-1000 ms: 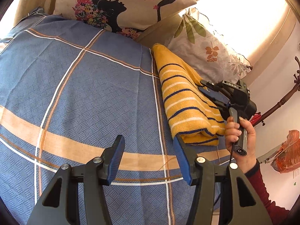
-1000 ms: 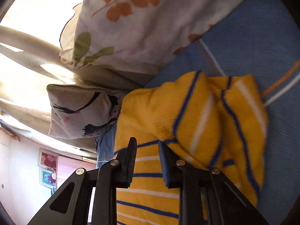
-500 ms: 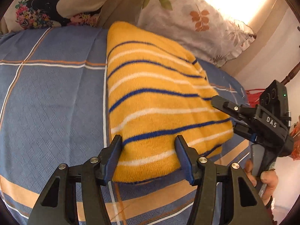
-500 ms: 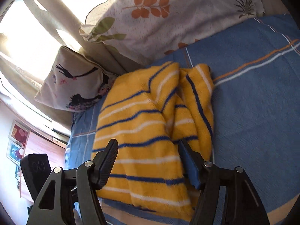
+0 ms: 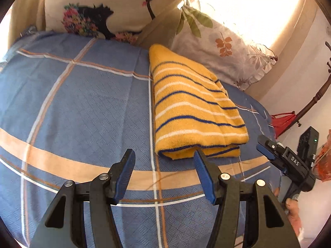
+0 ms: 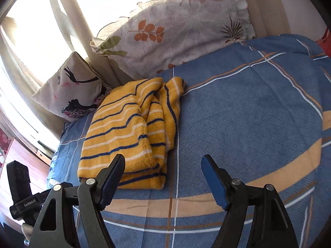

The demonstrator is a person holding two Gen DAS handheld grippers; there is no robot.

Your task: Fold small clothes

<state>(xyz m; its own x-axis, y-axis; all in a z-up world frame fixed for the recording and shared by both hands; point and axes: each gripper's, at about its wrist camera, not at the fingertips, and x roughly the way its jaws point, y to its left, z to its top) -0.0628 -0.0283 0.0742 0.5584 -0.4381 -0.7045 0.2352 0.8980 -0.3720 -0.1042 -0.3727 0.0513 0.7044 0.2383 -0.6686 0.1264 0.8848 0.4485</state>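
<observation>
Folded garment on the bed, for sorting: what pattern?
Yellow knit garment, blue and white stripes; clearest from left wrist.

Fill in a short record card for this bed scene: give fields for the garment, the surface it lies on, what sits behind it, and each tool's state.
garment: yellow knitted garment with blue and white stripes, folded, lying flat
surface: blue checked bedspread with orange and white lines
behind: leaf-print frilled pillow; cream cushion printed with a woman's silhouette
left tool: open, holding nothing, short of the garment's near edge
right tool: open, holding nothing, off the garment
fold: top layer smooth in the left view, rumpled along one side in the right view
</observation>
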